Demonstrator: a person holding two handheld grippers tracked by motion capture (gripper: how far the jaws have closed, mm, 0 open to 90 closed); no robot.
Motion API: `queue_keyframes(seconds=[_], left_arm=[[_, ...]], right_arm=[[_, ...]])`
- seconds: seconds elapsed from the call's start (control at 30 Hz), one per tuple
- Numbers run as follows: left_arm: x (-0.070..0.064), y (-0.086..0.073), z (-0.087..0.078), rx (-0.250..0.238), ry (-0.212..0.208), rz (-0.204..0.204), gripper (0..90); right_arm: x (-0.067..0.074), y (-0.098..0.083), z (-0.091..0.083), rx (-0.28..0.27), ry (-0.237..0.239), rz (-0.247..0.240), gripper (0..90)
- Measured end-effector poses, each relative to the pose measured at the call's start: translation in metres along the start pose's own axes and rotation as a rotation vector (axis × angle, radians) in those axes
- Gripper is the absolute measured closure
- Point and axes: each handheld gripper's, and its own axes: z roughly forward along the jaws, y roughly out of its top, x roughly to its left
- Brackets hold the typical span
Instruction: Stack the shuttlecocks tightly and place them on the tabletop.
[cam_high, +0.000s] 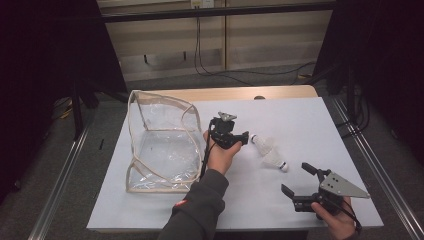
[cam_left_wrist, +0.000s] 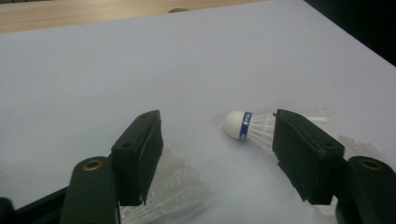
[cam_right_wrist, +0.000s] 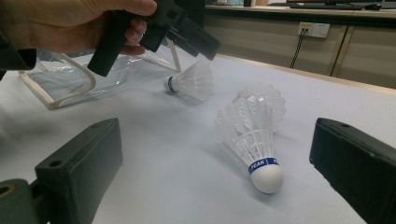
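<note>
White plastic shuttlecocks lie on the pale tabletop (cam_high: 300, 120), two of them, to the right of a clear vinyl pouch (cam_high: 160, 145) that stands open with its beige-trimmed mouth facing the person.

The far shuttlecock (cam_high: 260, 142) lies on its side just beside the left hand-held gripper (cam_high: 243, 139), cork tip toward the jaws. In the left gripper view its cork and blue band (cam_left_wrist: 239, 125) sit low between the two black jaws, nearer the right-hand one, with clear space to either pad. The jaws stand fairly wide and hold nothing.

The near shuttlecock (cam_high: 276, 161) rests a little closer to the person, its cork pointing toward the right hand-held gripper (cam_high: 296, 181). That gripper waits near the front edge of the tabletop, jaws spread wide and empty; in its own view the second shuttlecock (cam_right_wrist: 254, 135) lies between and ahead of them, untouched.

The step in hand looks like the approach to a pick: the left gripper is lined up on the far shuttlecock but has not closed. Next it probably needs to settle lower, centre the cork or the base of the skirt between the pads, and close gently, since the thin skirt would crush or slip under a hard squeeze. The pouch mouth is near on the left, a likely place to carry it.
</note>
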Motion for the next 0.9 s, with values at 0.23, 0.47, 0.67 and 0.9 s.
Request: queue_keyframes(seconds=[0.23, 0.47, 0.67, 0.9], left_arm=[[-0.005, 0.001, -0.004, 0.002, -0.041, -0.012, 22.6], [-0.014, 0.0, -0.009, 0.023, -0.099, 0.002, 15.2], [-0.024, -0.001, -0.016, 0.042, -0.143, 0.031, 9.9], [-0.029, -0.013, -0.019, 0.045, -0.18, 0.039, 8.8]], right_arm=[[0.0, 0.0, 0.001, 0.003, 0.004, -0.008, 1.9], [0.0, 0.0, 0.001, -0.001, 0.003, -0.005, 1.8], [0.0, 0.0, 0.002, -0.002, 0.001, 0.0, 1.9], [-0.001, 0.0, 0.002, 0.001, 0.0, 0.003, 1.8]])
